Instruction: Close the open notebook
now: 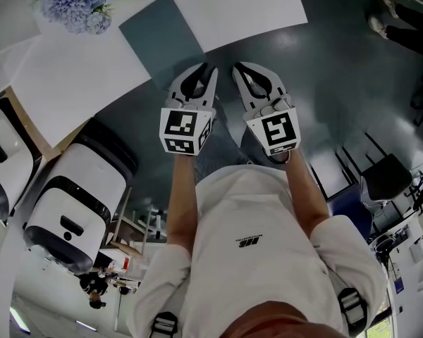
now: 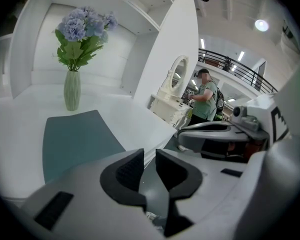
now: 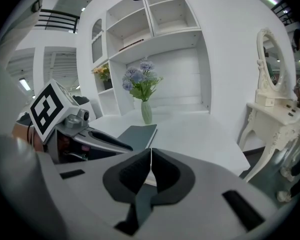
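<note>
Rig looks pretty plain tbh. The left hand-held gripper (image 1: 203, 69) and right hand-held gripper (image 1: 242, 67) are light grey plastic shells with black ribbed pads (image 2: 127, 169). Each has a white cube (image 1: 185, 131) with black square markers. The wearer's got a white short-sleeve tee (image 1: 254, 203) with a tiny black logo (image 1: 248, 242), and black strap buckles (image 1: 163, 324) either side of that logo.

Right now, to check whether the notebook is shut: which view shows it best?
Right gripper view: the notebook shows its cover and page edge, and looks shut. The head view shows only the cover from above; the left gripper view, the cover alone.
</note>
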`<state>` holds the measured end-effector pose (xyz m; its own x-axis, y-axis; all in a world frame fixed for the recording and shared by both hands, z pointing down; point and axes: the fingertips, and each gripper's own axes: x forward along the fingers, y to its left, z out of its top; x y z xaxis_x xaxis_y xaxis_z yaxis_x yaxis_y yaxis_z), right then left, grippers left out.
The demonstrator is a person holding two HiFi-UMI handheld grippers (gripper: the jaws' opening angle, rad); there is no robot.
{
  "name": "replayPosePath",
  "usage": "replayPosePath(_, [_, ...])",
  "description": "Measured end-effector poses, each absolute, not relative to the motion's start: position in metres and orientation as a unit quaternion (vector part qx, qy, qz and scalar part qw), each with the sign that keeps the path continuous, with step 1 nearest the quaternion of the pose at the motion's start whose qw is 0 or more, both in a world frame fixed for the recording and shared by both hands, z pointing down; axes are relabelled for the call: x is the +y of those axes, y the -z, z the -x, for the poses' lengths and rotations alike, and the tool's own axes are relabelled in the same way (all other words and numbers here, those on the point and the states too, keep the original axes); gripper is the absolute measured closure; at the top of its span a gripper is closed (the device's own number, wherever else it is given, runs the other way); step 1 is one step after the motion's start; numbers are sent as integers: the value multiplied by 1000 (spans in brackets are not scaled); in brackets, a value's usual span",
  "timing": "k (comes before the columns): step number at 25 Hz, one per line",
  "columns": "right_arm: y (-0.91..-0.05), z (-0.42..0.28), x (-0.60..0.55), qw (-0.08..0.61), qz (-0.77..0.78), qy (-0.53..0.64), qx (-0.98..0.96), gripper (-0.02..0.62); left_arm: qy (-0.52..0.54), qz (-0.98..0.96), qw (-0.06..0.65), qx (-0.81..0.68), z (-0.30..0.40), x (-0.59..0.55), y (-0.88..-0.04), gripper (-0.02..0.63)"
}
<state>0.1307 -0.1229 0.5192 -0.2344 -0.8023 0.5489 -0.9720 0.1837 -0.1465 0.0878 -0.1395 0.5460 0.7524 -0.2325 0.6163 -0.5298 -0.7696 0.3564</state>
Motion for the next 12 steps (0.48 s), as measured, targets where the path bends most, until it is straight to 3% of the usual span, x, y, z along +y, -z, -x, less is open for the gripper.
replayPosePath(12, [-481,-139,-121,161,-586,-217,-764,600,-255,-914,213,-234,-94,-143,-496,606])
